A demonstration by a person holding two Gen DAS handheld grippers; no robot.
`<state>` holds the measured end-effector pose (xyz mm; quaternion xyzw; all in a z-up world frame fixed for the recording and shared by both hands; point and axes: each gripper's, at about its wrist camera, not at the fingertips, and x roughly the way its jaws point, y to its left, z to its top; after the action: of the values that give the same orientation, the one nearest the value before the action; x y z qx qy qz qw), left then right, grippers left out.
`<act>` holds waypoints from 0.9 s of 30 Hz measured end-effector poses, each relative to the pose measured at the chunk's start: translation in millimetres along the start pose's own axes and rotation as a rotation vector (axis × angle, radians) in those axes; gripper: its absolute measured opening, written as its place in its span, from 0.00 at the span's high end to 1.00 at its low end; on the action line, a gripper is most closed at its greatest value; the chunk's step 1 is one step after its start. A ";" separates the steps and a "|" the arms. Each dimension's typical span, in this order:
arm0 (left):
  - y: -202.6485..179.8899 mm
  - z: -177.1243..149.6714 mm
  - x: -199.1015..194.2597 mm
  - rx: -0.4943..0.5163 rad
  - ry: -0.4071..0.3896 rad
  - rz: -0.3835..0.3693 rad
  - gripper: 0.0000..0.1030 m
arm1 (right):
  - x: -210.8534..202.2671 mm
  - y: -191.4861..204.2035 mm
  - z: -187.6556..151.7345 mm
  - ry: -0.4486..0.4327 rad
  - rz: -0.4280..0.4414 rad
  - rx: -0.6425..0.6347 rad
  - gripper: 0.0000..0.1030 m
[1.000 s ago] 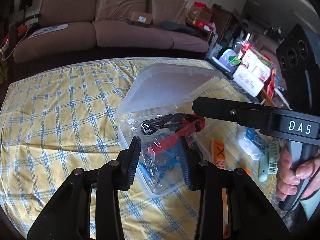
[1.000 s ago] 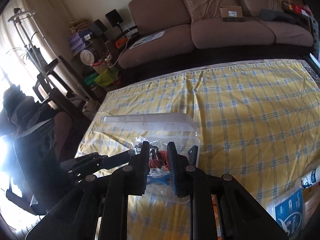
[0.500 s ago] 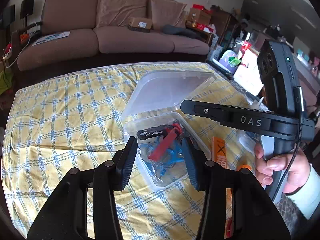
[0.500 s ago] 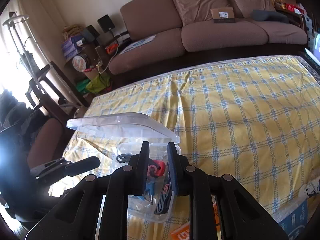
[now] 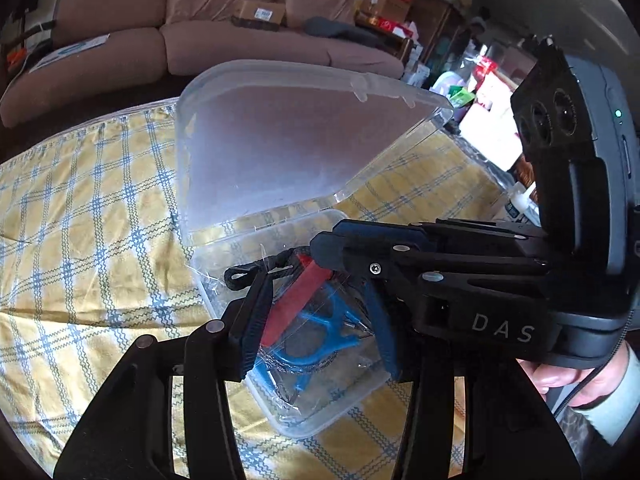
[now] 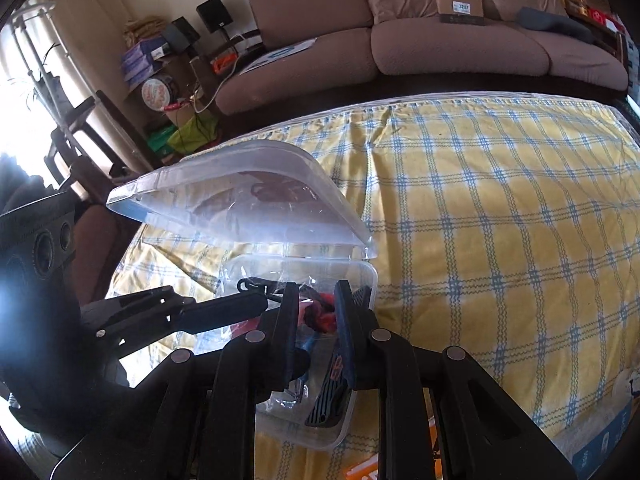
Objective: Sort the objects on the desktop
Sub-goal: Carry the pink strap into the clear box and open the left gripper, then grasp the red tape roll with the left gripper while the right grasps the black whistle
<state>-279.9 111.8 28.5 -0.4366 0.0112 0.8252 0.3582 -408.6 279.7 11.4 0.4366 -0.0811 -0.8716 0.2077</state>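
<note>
The clear plastic hinged box (image 5: 320, 392) on the yellow checked surface (image 5: 100, 240) now has its lid (image 5: 288, 152) raised steeper than a second ago. A clear bag of red and blue parts (image 5: 308, 328) lies inside, framed by the left tongs (image 5: 316, 324), widened since then and gripping nothing. The right tongs (image 6: 316, 320) are nearly together over it; whether anything is pinched cannot be told, and sorting seems ongoing.

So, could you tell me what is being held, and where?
Right gripper appears to pinch the clear bag near the red part; left gripper holds nothing.

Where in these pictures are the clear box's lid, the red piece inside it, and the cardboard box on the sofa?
lid (image 5: 280, 148), left wrist view, frosted middle panel
red piece (image 5: 296, 300), left wrist view, mid-length
cardboard box (image 6: 459, 8), right wrist view, front face
</note>
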 end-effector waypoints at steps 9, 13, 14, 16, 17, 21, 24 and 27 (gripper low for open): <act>-17.3 -8.0 -27.0 0.047 -0.057 0.031 0.39 | -47.0 -6.3 0.6 -0.022 0.012 -0.013 0.82; -39.8 -22.4 -53.5 0.081 -0.079 0.022 0.31 | -87.8 -6.3 -11.9 -0.011 -0.011 -0.054 0.64; -46.1 -28.1 -59.5 0.080 -0.081 0.010 0.30 | -97.9 -6.7 -17.8 -0.006 -0.021 -0.062 0.60; -60.5 -41.7 -69.8 0.079 -0.084 -0.032 0.24 | -118.1 -7.1 -32.6 -0.001 -0.028 -0.064 0.46; -69.2 -48.2 -72.7 0.083 -0.082 -0.047 0.23 | -127.7 -8.3 -40.7 0.000 -0.027 -0.059 0.45; -99.3 -71.3 -64.8 0.108 -0.028 -0.072 0.24 | -160.8 -19.2 -70.4 -0.003 -0.035 0.009 0.41; -117.6 -79.6 -52.2 0.105 0.010 -0.074 0.29 | -178.3 -23.9 -88.6 -0.014 -0.037 0.051 0.41; -122.0 -92.3 -52.8 0.087 0.014 -0.079 0.30 | -184.5 -19.8 -102.6 -0.009 -0.033 0.045 0.41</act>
<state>-121.7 141.2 45.8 -0.4264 0.0320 0.8061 0.4092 -234.6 381.5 77.0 0.4384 -0.0946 -0.8748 0.1831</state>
